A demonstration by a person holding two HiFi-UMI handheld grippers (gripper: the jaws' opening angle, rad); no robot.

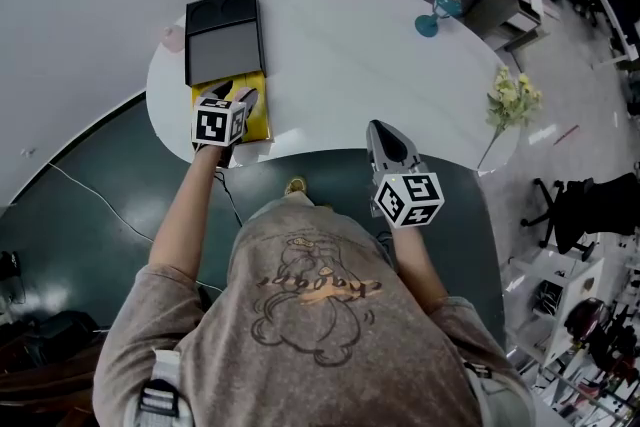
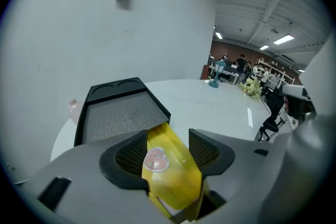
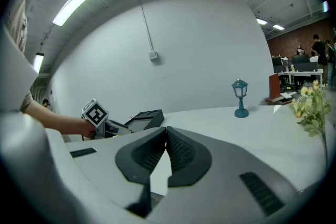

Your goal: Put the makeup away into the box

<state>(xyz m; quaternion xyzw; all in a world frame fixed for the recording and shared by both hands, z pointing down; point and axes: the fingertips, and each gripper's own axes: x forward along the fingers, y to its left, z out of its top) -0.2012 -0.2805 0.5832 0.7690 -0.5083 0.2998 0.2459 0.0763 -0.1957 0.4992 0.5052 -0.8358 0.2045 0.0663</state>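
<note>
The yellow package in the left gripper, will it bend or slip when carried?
Probably stiff: the yellow package shows straight edges while held in the left gripper. Its glossy surface may slide, though the ribbed pads should help. It looks thin, so likely light.

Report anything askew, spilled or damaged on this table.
Nothing is spilled or damaged. Only the yellow packet looks askew: it sits tilted in the grip of the left tongs, just short of the black box.
</note>
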